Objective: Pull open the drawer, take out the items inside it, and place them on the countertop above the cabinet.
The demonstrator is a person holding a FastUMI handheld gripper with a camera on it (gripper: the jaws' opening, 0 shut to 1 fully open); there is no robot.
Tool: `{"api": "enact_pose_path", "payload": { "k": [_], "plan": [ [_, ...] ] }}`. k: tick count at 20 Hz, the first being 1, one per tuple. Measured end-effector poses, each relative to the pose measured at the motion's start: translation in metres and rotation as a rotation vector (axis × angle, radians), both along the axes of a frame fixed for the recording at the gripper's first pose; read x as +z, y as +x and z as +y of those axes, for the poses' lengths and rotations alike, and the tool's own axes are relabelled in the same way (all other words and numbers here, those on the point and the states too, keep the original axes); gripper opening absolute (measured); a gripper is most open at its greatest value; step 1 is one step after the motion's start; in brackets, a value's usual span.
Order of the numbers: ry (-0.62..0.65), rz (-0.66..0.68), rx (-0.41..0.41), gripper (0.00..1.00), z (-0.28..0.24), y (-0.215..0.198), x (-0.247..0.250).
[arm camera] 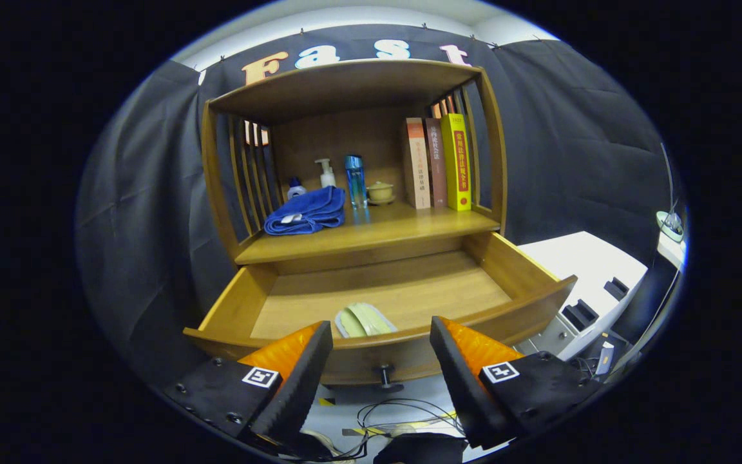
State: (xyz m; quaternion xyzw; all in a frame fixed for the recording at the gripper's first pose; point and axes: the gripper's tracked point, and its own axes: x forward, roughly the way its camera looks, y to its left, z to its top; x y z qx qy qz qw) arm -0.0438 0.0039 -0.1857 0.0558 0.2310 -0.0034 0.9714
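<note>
The wooden drawer (506, 264) of the cabinet stands pulled out toward me. Inside it, close to its front wall, lies a pale green folded item (363, 319). The drawer's small dark knob (384, 372) sticks out of the front panel, between my two fingers. My gripper (380, 335) is open, with nothing between its fingers, and hovers in front of the drawer's front edge. Above the drawer is the countertop (403, 229), where a folded blue towel (306, 211) rests on the left.
At the back of the countertop stand a small blue-capped bottle (295, 188), a white pump bottle (326, 173), a blue bottle (355, 179) and a small lidded cup (380, 192). Three books (438, 162) stand on the right. A white table (587, 270) lies right of the drawer; cables (403, 412) lie below.
</note>
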Motion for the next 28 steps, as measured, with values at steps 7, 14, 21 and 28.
{"api": "enact_pose_path", "payload": {
  "k": [7,14,21,28],
  "plan": [
    [0.0,0.101,0.1,0.99,0.025,0.062,-0.044],
    [-0.06,0.264,0.155,0.99,0.029,0.099,-0.108],
    [-0.07,0.373,0.192,0.97,0.037,0.109,-0.149],
    [-0.062,0.497,0.197,0.71,0.034,0.097,-0.181]
  ]
}}
